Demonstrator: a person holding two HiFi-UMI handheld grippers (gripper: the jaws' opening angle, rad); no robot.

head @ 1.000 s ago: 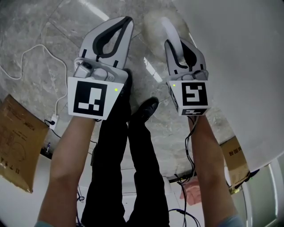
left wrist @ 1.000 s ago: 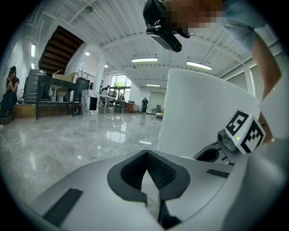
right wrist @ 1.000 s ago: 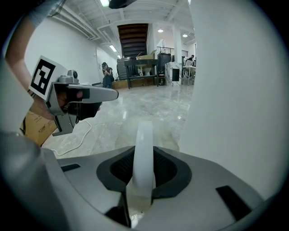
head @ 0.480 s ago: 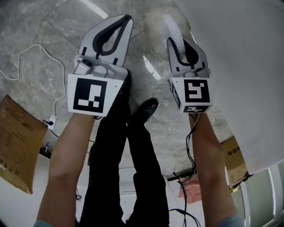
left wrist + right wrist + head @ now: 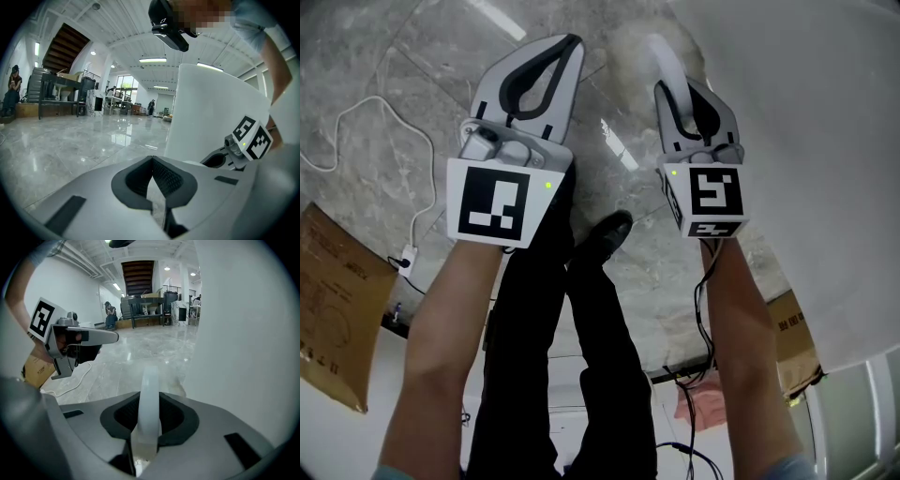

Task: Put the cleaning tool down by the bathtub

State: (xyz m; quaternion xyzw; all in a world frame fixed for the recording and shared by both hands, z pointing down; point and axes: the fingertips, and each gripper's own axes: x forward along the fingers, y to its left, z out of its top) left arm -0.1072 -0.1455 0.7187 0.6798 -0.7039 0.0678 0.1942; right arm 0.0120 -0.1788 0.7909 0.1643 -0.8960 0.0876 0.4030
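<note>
Cleaning tool (image 5: 660,58) is held by its white curved handle (image 5: 150,380) in the jaws of the right gripper (image 5: 682,92), which are pinched on it from both sides; its pale fluffy head (image 5: 626,42) is seen past the jaw tips, low over the grey marble floor (image 5: 394,56) and just beside the white bathtub (image 5: 806,141) wall; contact of the head with the floor cannot be told. Left gripper (image 5: 570,43) is held beside the right one, apart from the tool, with its jaws pressed together at the tips and nothing between them. Black trousers (image 5: 553,356) and a dark shoe (image 5: 605,234) are seen below the grippers. A white cable (image 5: 356,112) and a cardboard box (image 5: 333,309) are seen on the floor at left
</note>
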